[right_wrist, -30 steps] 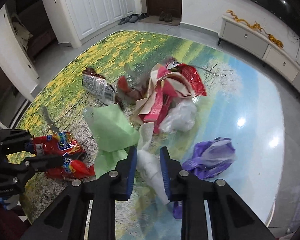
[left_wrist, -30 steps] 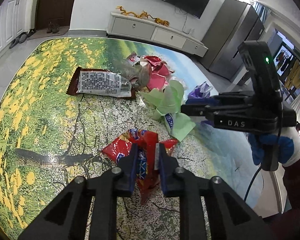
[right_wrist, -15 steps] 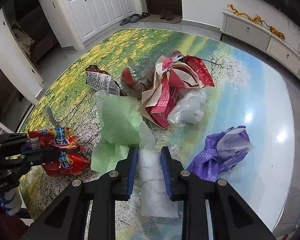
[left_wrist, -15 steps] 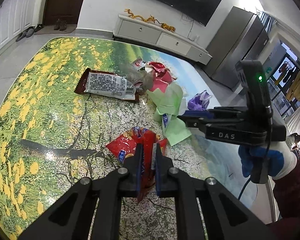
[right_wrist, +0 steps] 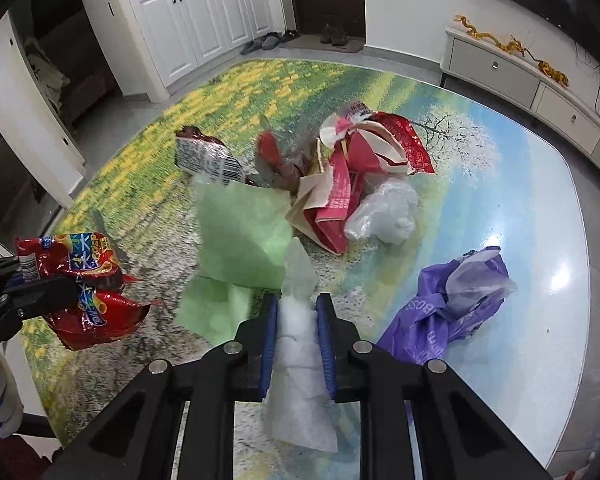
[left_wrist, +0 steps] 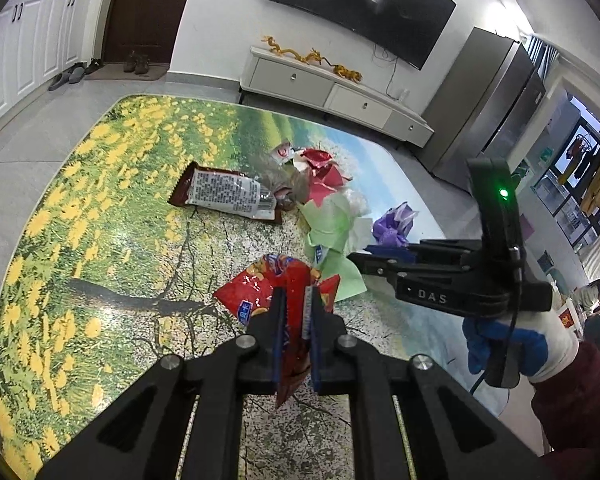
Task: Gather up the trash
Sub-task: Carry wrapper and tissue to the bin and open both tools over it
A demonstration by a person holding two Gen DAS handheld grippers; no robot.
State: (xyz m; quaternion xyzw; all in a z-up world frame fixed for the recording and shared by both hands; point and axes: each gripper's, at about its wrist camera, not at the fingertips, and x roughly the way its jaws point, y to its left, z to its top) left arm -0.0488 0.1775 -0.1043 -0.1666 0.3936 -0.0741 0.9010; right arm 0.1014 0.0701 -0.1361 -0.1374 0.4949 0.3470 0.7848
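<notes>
My left gripper (left_wrist: pixel 296 300) is shut on a red snack bag (left_wrist: pixel 260 292) and holds it above the table; the bag also shows in the right wrist view (right_wrist: pixel 88 292). My right gripper (right_wrist: pixel 297 304) is shut on a white tissue (right_wrist: pixel 298 344) with a green paper (right_wrist: pixel 244 232) hanging from it, lifted off the table. The right gripper shows in the left wrist view (left_wrist: pixel 364 258). On the table lie a brown wrapper (left_wrist: pixel 224 194), red and cream packaging (right_wrist: pixel 352 176), a clear plastic bag (right_wrist: pixel 384 212) and a purple bag (right_wrist: pixel 448 300).
The table (right_wrist: pixel 532 208) has a glossy landscape print and a rounded edge at the right. A white TV cabinet (left_wrist: pixel 328 92) stands against the far wall. White cupboards (right_wrist: pixel 220 20) and shoes by a door are beyond the table.
Both grippers have risen. The red snack bag came up off the table with the left gripper. The tissue and green paper lifted with the right gripper.
</notes>
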